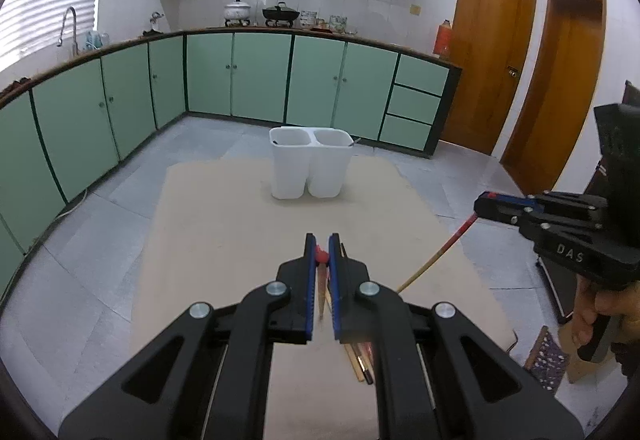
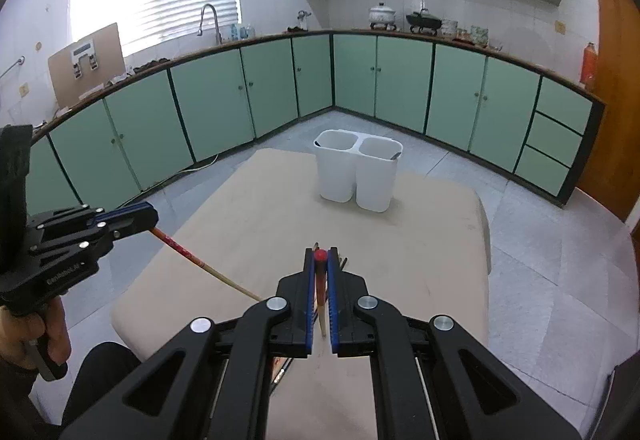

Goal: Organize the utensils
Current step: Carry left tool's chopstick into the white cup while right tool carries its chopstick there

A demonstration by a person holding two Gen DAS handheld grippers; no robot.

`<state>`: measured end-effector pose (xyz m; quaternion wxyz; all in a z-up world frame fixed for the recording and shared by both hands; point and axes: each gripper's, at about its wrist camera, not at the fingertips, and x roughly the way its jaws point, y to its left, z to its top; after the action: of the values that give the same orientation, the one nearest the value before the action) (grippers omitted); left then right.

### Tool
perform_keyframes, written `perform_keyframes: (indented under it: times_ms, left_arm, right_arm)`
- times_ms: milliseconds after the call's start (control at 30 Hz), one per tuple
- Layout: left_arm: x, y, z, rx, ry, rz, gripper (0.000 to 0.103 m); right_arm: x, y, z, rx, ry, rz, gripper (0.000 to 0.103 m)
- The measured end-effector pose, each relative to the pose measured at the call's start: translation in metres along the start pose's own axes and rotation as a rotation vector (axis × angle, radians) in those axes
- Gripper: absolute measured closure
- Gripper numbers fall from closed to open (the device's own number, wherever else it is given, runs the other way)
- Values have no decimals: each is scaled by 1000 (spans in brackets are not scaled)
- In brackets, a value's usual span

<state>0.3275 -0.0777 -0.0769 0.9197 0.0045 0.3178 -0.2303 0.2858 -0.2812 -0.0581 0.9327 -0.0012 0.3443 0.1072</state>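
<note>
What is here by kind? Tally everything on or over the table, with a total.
Grippers: 2, left gripper and right gripper
Red-ended chopsticks gripped: 2
White twin holder: 1
Utensil ends in holder: 2
Loose sticks on the table: partly hidden, uncounted
Total counted: 7

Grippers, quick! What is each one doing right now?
Left gripper: shut on a red-topped chopstick.
Right gripper: shut on another red-topped chopstick.

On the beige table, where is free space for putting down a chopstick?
Bare table lies between the white twin-cup holder and both grippers, left and right. Crowded: loose chopsticks lie on the near edge under the grippers.
</note>
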Motion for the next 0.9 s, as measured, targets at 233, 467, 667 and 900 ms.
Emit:
perform_keyframes:
  times_ms: [233,467,667,900]
  left_arm:
    - [10,18,32,-14,20,-10,98]
    - [11,18,66,19,-1,12,97]
    - [10,19,109,22,-42,31,97]
    - [19,13,151,40,-83,49,98]
  right_arm:
    - [5,-6,25,-22,25,-4,97]
    - [0,-8,53,-34,15,-6,97]
    - [-8,-14,85,-48,-8,-18,97]
    - [-6,-29,125,-12,-29,-21,97]
